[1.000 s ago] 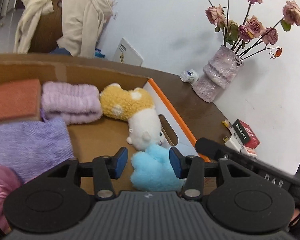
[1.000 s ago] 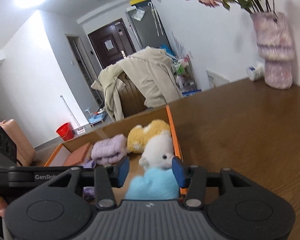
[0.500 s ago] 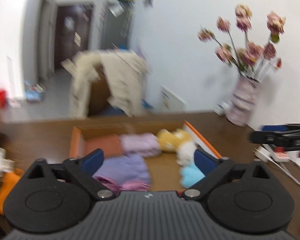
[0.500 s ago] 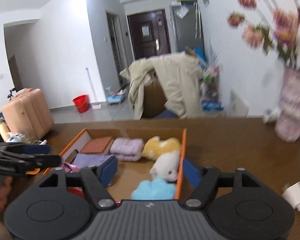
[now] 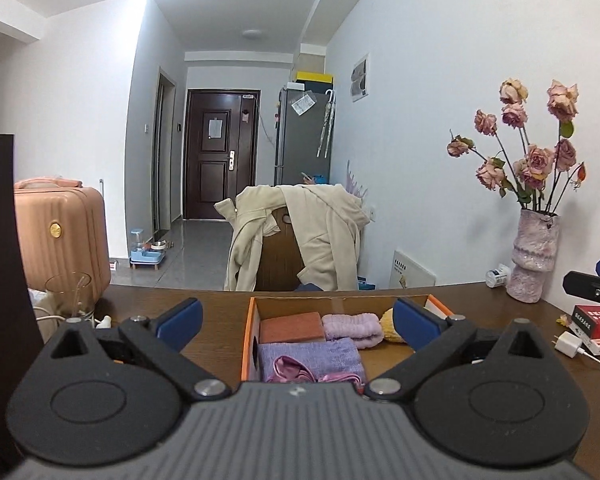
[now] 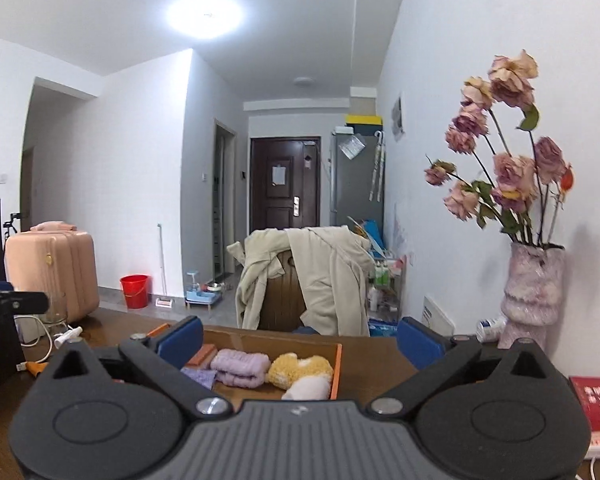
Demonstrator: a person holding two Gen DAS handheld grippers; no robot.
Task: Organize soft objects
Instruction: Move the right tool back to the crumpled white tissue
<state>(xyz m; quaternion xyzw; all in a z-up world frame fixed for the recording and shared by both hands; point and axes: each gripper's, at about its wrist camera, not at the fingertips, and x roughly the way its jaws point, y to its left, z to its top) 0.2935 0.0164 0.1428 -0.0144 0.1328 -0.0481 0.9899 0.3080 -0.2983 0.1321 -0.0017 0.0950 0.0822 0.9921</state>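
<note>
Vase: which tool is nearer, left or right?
Right. The vase stands close off the right tool's right side. The left tool is farther left, in front of the box. Both tools' jaws have just been opening, with nothing between them.

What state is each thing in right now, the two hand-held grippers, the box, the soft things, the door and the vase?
Left hand-held gripper: open, holding nothing, jaws just opened.
Right hand-held gripper: open, holding nothing, jaws just opened.
Cardboard box: open-topped, on the table.
Purple towel: rolled, inside the box.
Yellow plush: lying in the box.
Door: closed.
Vase: upright, holding dried roses.
</note>
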